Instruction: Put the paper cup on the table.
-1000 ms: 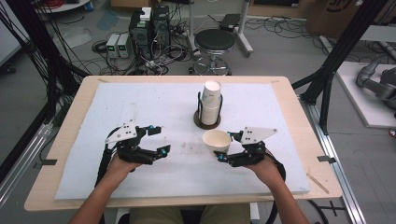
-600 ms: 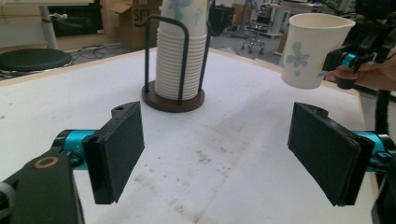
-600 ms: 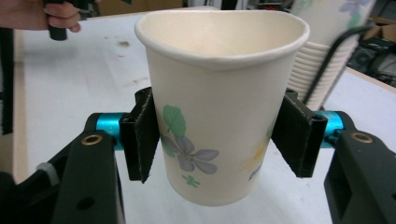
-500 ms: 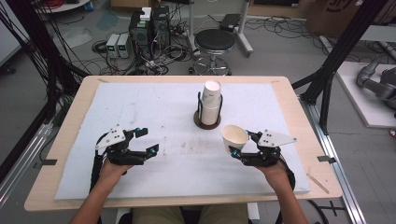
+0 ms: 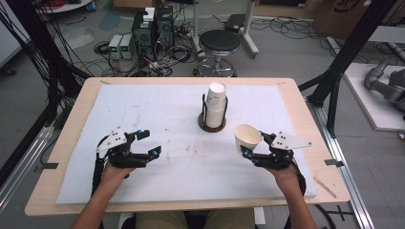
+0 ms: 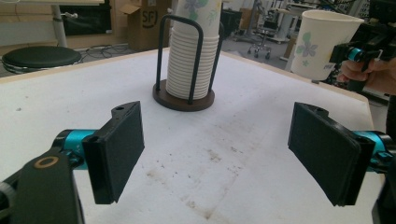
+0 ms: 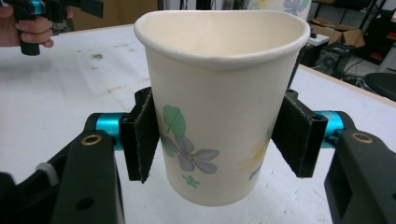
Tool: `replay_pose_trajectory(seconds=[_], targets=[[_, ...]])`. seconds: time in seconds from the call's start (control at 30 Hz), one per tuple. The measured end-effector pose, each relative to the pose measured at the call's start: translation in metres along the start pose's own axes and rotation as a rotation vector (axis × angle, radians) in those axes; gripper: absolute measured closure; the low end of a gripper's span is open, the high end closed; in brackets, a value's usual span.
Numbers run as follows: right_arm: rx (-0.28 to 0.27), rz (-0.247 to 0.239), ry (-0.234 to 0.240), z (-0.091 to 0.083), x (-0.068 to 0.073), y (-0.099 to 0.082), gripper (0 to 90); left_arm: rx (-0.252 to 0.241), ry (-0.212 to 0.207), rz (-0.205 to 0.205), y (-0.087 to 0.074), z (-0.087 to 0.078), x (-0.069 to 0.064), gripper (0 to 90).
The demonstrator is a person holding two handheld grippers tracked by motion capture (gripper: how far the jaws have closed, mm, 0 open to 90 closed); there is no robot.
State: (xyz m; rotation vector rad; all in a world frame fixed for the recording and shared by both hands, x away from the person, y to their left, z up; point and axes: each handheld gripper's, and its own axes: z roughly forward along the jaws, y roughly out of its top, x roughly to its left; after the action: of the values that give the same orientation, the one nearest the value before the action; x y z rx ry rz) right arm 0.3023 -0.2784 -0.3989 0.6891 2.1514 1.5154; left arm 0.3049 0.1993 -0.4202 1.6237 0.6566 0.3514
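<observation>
My right gripper (image 5: 249, 149) is shut on a white paper cup (image 7: 219, 102) with a flower print; it holds the cup (image 5: 247, 137) upright just above the mat, right of centre, and its rim is squeezed slightly flat. A stack of paper cups (image 5: 216, 105) stands in a dark wire holder (image 6: 183, 95) at the middle of the table. At the left of the mat, my left gripper (image 5: 149, 143) is open with nothing between its jaws, and its pads (image 6: 119, 149) face the holder from a distance.
A white mat (image 5: 162, 119) covers most of the wooden table (image 5: 305, 119). A round stool (image 5: 219, 43), electronics boxes and cables lie on the floor beyond the far edge. A black frame post (image 5: 344, 62) rises at the right.
My right gripper has carried the cup rightward and toward the person, turning it more upright. My left gripper has drifted slightly left and back, still open.
</observation>
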Motion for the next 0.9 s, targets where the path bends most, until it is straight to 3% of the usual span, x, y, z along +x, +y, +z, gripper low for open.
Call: replay_pose_trajectory(seconds=[0.33, 0.6, 0.77, 0.9], targets=[[-0.015, 0.002, -0.057, -0.004, -0.007, -0.005, 37.6, 0.003, 0.018, -0.002, -0.001, 0.000, 0.002, 18.4], [-0.027, 0.038, -0.117, -0.008, -0.018, -0.013, 37.4, 0.009, 0.028, 0.000, -0.001, -0.001, 0.000, 18.4], [-0.006, 0.072, -0.176, -0.003, -0.031, -0.017, 37.3, 0.018, 0.036, -0.002, -0.002, -0.002, 0.001, 18.6], [0.043, 0.097, -0.224, 0.008, -0.042, -0.020, 37.1, 0.019, 0.040, -0.005, -0.002, -0.002, 0.001, 18.6]])
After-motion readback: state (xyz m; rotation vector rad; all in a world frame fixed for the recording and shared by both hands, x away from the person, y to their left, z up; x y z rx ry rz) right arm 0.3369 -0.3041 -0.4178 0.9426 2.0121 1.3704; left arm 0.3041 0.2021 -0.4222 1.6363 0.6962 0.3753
